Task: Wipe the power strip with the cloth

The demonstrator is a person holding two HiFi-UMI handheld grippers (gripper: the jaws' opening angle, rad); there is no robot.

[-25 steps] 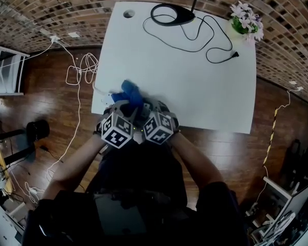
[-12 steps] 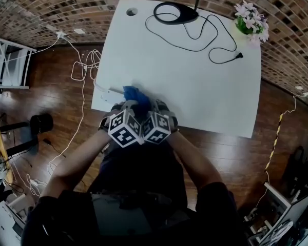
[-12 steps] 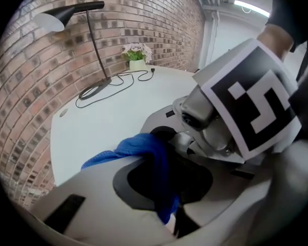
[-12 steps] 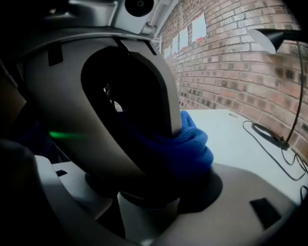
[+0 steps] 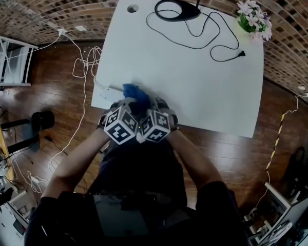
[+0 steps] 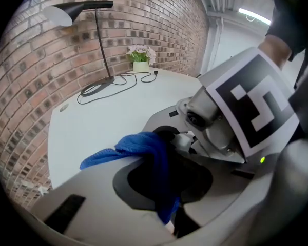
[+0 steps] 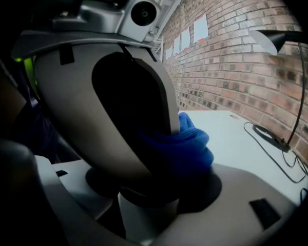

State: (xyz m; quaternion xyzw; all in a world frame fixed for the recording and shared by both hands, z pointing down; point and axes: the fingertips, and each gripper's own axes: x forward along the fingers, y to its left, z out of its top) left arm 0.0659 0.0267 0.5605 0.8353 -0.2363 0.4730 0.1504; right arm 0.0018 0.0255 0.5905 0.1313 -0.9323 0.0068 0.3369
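Since a second ago: the cloth (image 5: 134, 94) has slid a little along the power strip (image 5: 109, 89) toward the right gripper (image 5: 156, 107), so more of the strip's white left end lies bare. The left gripper (image 5: 127, 105) carried it there. Right gripper's spot unchanged. The two marker cubes sit side by side, almost touching.

Left gripper: clenched on the blue cloth. Its own view shows a fold pinched between the pads. The rest is bunched out past the fingertips and draped over one jaw.

Right gripper: jaws set wide, one on either side of a white block, the near end of the power strip. They have just been closing in, and the pads look pressed to its sides, so it is grasping the strip. The cloth sits on top of the strip right in front of these jaws, with the left gripper's jaw bearing down on it.

Power strip: lies along the near left edge of the table (image 5: 195, 76), mostly covered by cloth and grippers. A white lead seems to run from its left end toward the white cables (image 5: 82, 68) on the wood floor (image 5: 46, 101).

Far side of table: black lamp (image 5: 177, 10), its cord (image 5: 210, 40) looped loose with the plug lying on the tabletop. Pot of pale flowers (image 5: 254, 22) at the far right corner. All well apart from the work.
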